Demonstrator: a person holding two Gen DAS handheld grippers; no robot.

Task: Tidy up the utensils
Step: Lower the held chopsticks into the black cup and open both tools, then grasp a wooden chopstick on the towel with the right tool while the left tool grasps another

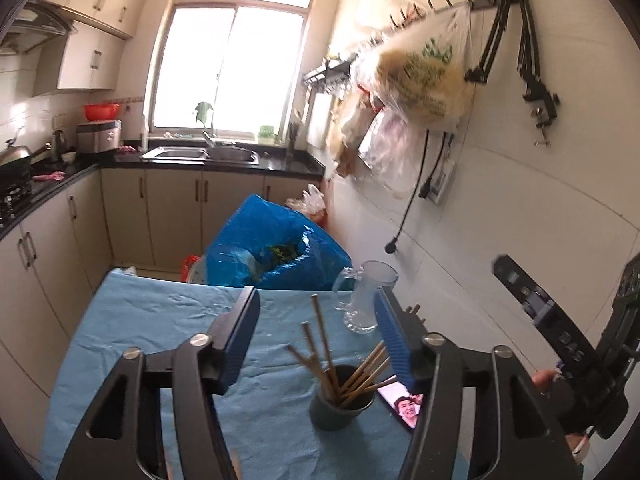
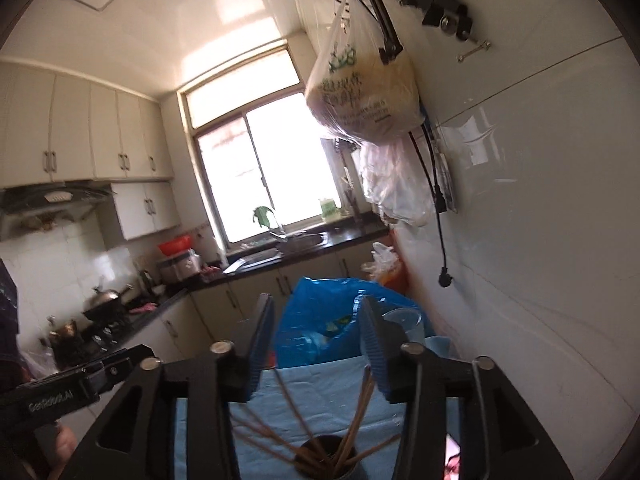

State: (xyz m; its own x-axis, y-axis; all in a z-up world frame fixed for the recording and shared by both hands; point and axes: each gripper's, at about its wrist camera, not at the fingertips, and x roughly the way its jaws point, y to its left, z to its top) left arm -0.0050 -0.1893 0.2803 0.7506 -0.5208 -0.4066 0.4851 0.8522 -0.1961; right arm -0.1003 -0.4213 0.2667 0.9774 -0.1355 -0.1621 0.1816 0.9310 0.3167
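Jaws both apart, empty, chopsticks [image 1: 320, 344] in cup [image 1: 340, 404], blue tablecloth [image 1: 140, 328], kitchen w/ window [image 1: 232, 64]

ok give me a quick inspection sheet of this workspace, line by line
surface: table under a wrinkled blue cloth
job's things: chopsticks standing splayed in a dark cup
clutter: clear glass jug behind the cup; phone with lit screen beside it; blue plastic bag past the far edge
grippers: left tool open, nothing between its jaws; right tool open, empty
cables: black cord hanging down the wall
surroundings: kitchen, window, sink, bags on wall hooks
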